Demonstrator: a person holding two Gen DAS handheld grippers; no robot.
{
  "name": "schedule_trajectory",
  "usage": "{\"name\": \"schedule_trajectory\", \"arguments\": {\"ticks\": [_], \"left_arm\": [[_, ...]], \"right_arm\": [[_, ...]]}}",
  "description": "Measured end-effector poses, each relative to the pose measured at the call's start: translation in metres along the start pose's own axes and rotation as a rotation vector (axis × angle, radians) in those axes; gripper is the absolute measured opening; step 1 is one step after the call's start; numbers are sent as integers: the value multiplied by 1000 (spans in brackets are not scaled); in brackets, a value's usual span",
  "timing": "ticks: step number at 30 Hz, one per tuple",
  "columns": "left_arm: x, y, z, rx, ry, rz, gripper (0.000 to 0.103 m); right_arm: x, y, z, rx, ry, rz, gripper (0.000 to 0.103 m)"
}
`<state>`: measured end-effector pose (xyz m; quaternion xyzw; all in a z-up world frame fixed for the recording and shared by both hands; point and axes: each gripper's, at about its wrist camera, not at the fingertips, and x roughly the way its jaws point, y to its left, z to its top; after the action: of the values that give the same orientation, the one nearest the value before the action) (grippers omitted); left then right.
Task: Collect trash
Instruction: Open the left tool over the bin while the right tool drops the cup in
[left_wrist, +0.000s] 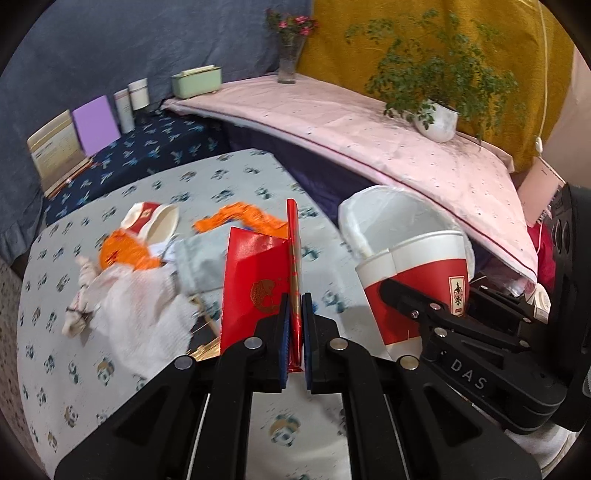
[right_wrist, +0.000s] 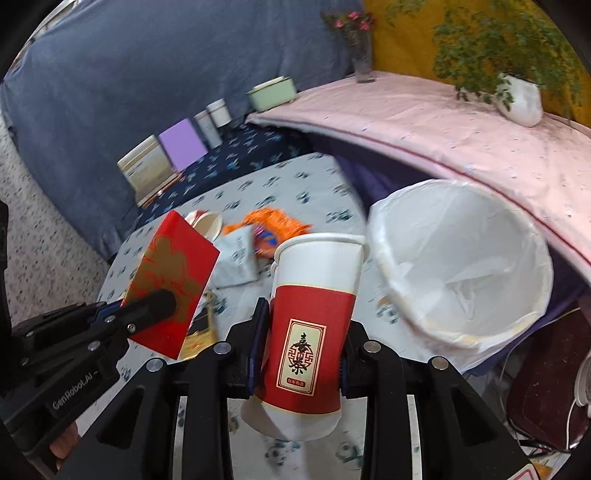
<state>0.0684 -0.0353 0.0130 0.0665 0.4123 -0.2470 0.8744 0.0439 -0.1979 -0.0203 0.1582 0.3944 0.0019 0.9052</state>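
The red-and-white paper cup (right_wrist: 312, 325) sits pinched between the jaws of the right gripper (right_wrist: 299, 354), held up off the table and leaning toward the white-lined trash bin (right_wrist: 461, 266) just beside it. Next to it the left gripper (left_wrist: 295, 332) is clamped on a flat red envelope (left_wrist: 258, 280), standing on edge between its pads, also raised above the panda-print tablecloth (left_wrist: 258, 177). Both pieces look to be on their way to the bin, whose liner appears bare inside as far as I can see, so I'd judge the job barely started: nothing dropped in yet. Plenty is left behind on the table: a crumpled white tissue (left_wrist: 136, 299), an orange wrapper (left_wrist: 240, 218), a pale grey packet (left_wrist: 199, 258), a second tipped-over paper cup (left_wrist: 155, 221), and what may be chopsticks near the envelope, though they are partly hidden. Farther back, the boxes and tins along the dark blue ledge (left_wrist: 147, 147), the flower vase (left_wrist: 288, 62) and the potted plant (left_wrist: 436, 118) look like furnishings, not rubbish.
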Motion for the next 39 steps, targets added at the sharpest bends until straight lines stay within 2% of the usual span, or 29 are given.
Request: {"name": "schedule_trajectory", "arguments": {"ticks": [7,17,24,33,35,36,39], "left_arm": [[17,-43,23,59,-12,-65,6],[48,-90,49,127,-6,-176,6],[76,-116,62,166,18,-249,6],[114,-133,70,182,58,-274,8],[118,-134,72,176,51,-275,11],[120,-133,72,173,48,-266,21],[123,-130,72,157,42,-242,27]], "right_arm": [[-14,-42,16,73,-66,-74,30],[-21,-100,31,161,-104,-165,30],[-17,-132,38,211,-106,-218,30],[0,-156,43,268,-82,-253,30],[4,-157,44,278,-85,-261,30],[6,-157,45,284,-88,-268,31],[10,-159,46,311,-101,-280,32]]}}
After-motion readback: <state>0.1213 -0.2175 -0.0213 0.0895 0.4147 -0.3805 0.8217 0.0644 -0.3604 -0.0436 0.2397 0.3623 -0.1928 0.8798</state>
